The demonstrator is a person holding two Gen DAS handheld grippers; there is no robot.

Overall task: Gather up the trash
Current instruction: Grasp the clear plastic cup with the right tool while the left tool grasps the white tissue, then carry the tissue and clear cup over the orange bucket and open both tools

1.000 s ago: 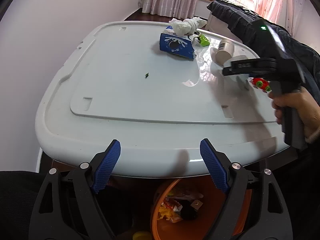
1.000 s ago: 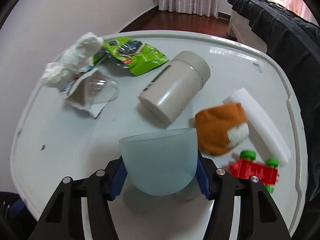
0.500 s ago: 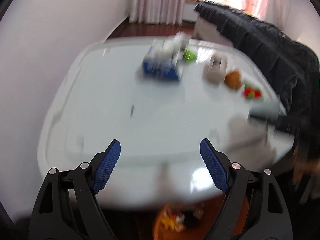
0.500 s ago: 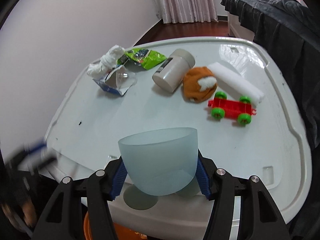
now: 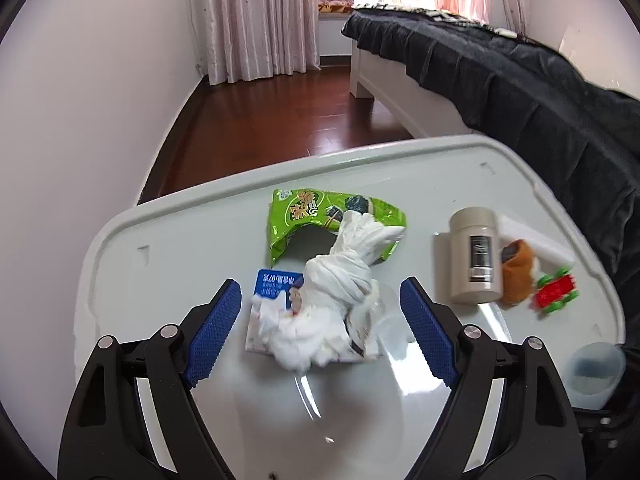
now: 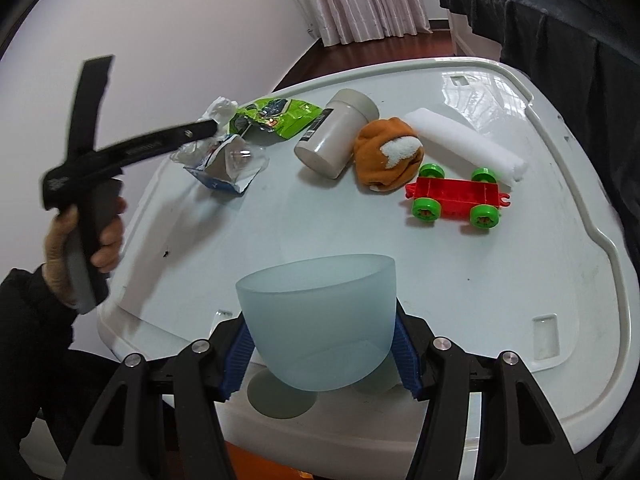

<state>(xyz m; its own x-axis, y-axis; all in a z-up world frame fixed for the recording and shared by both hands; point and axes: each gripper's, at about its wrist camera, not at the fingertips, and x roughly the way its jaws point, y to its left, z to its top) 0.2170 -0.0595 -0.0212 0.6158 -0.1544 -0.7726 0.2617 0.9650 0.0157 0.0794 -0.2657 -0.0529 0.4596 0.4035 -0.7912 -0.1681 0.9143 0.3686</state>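
Observation:
My left gripper (image 5: pixel 320 332) is open, its blue pads either side of a torn blue carton (image 5: pixel 276 286) with a crumpled white tissue wad (image 5: pixel 340 292) on it. A green snack wrapper (image 5: pixel 316 216) lies just beyond. My right gripper (image 6: pixel 320 352) is shut on a pale blue plastic cup (image 6: pixel 320 320), held above the table's near edge; the cup also shows in the left wrist view (image 5: pixel 594 372). In the right wrist view the left gripper (image 6: pixel 132 148) reaches over the carton (image 6: pixel 218 178) and the wrapper (image 6: pixel 276 118).
A beige canister (image 6: pixel 336 136), an orange sock (image 6: pixel 388 156), a white foam roll (image 6: pixel 464 142) and a red toy car (image 6: pixel 456 196) lie on the white table (image 6: pixel 520 280). An orange bin edge (image 6: pixel 248 460) shows below the table. A dark-covered bed (image 5: pixel 520 92) stands at the right.
My left gripper has swung from the table's near edge forward to the carton and tissue. My right gripper, still holding the cup, has pulled back toward the near edge.

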